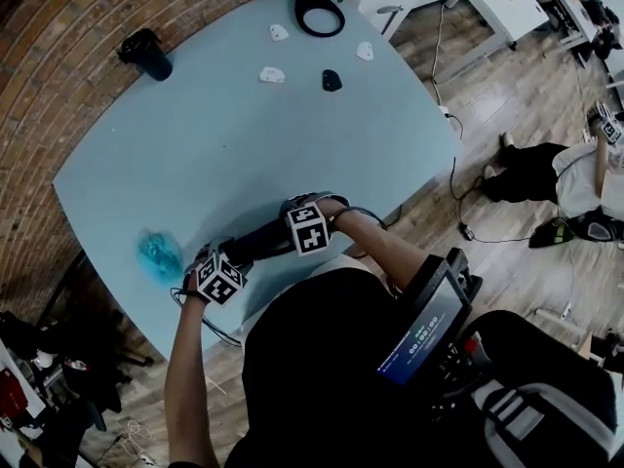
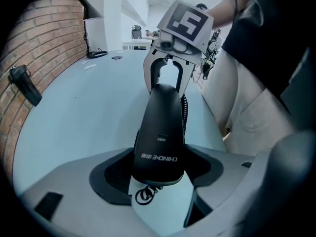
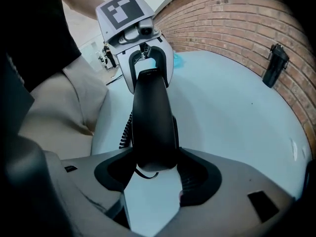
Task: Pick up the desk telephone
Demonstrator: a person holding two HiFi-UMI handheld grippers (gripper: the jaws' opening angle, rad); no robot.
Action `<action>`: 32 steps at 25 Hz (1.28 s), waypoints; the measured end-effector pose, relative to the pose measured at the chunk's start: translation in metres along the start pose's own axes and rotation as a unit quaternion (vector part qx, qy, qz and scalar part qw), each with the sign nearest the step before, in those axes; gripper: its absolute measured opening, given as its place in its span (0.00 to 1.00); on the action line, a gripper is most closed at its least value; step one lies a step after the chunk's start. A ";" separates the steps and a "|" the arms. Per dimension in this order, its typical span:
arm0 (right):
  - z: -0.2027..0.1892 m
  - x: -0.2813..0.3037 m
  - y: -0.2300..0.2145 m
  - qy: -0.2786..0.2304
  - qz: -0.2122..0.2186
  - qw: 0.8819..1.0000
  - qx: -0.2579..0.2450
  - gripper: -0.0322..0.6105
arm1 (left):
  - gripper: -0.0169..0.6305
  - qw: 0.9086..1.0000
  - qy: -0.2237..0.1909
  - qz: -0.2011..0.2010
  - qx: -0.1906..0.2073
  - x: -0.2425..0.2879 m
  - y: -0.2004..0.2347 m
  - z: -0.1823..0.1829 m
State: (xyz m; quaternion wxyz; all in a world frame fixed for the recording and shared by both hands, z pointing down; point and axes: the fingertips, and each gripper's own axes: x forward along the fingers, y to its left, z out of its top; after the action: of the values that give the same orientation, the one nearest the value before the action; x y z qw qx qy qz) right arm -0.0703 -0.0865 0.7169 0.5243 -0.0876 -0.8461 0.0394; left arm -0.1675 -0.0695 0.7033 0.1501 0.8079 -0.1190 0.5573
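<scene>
Now the left hand-held gripper (image 2: pixel 159 169) and right hand-held gripper (image 3: pixel 155 169) each clamp an end of the handset (image 2: pixel 160 122).

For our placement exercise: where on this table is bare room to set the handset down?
Bare: the middle of the table, between the blue wad, black container and small pieces. Crowded: near edge around the handset.

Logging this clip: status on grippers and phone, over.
Left gripper shut on one handset end. Right gripper shut on the other. Handset spans both over table, cord trailing. Nothing in the way.
</scene>
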 end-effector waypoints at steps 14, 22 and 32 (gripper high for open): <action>-0.007 -0.006 -0.003 0.003 0.012 0.998 -0.054 0.46 | 0.53 0.998 -0.019 0.028 -0.053 0.008 -0.012 0.005; -0.007 -0.003 -0.002 0.005 0.011 0.998 -0.064 0.46 | 0.53 0.998 -0.016 0.032 -0.058 0.010 -0.013 0.003; -0.008 -0.003 -0.005 0.022 -0.020 0.995 -0.100 0.46 | 0.61 0.999 0.036 0.028 0.021 0.006 -0.020 -0.006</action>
State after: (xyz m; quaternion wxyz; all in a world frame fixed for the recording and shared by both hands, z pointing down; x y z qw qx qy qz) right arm -0.0626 -0.0925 0.7185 0.5317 -0.1230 -0.8359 -0.0579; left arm -0.1628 -0.0489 0.7090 0.1213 0.7867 -0.1245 0.5924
